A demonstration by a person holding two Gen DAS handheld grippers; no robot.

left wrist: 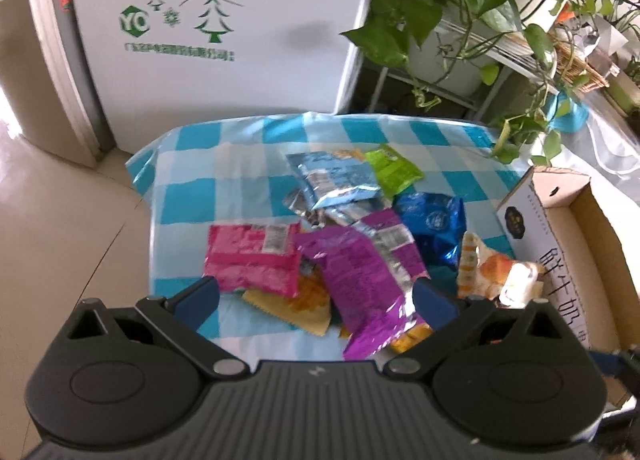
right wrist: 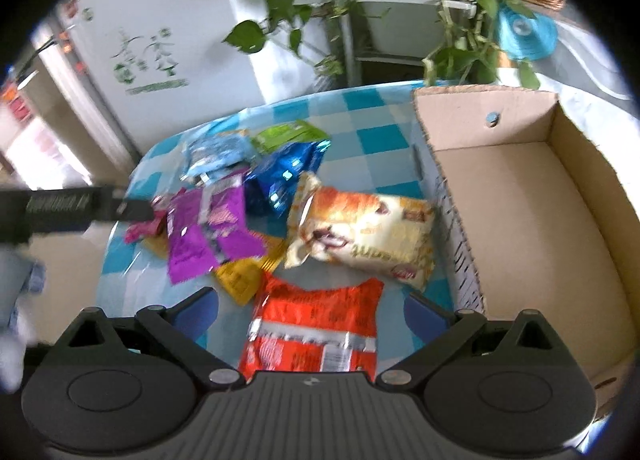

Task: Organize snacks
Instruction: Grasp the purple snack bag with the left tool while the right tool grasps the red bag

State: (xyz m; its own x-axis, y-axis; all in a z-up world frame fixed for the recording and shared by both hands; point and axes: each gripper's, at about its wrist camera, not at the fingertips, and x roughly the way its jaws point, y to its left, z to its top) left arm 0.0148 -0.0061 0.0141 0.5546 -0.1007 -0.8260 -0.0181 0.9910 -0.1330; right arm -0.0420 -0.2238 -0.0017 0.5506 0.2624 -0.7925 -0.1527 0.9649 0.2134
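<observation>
- Your left gripper (left wrist: 316, 294) is hovering with its tongs spread wide over a purple packet (left wrist: 360, 292) in the snack pile.
- Your right gripper (right wrist: 312, 310) is hanging wide apart above a red packet (right wrist: 316, 332).
- The snacks are lying on the blue checked tablecloth (right wrist: 372, 139), beside an open cardboard box (right wrist: 520, 187).

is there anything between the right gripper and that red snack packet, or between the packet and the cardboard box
Nothing visible. The right gripper is open with the red packet lying directly between its fingers. The cardboard box sits open and empty just to its right; only the box's low side wall must be cleared.
</observation>
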